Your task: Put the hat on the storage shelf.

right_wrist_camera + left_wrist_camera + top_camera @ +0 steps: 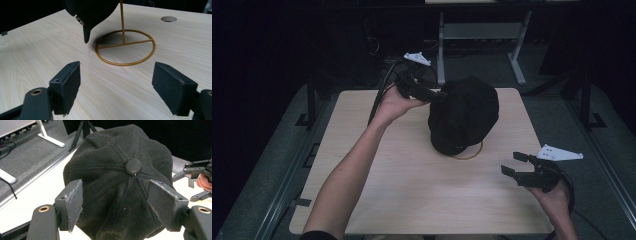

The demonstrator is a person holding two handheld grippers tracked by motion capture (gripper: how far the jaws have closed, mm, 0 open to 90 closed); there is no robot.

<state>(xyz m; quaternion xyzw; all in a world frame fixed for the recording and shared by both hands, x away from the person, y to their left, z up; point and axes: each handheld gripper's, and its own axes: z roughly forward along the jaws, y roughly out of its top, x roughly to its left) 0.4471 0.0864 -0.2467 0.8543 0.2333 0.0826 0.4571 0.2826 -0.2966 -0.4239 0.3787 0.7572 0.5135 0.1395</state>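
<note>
My left claw (438,94) stands apart, its pads on either side of the black cap (464,114) perched on the gold stand (124,47). My right claw (515,163) gapes empty above the desk (412,185), with the stand's ring just ahead.

Cap (117,177): black woven cloth, matt and faintly fuzzy, with stitched panel seams and a cloth-covered top button; a small shiny metal stud shows on its strap in the right gripper view. Stand (125,47): thin metal rod and ring, smooth, gold-coloured with a satin sheen. Worktop (37,50): pale wood-grain laminate, smooth, low gloss; left tool (115,207) pads are dark, rough, frayed at the edges.
</note>
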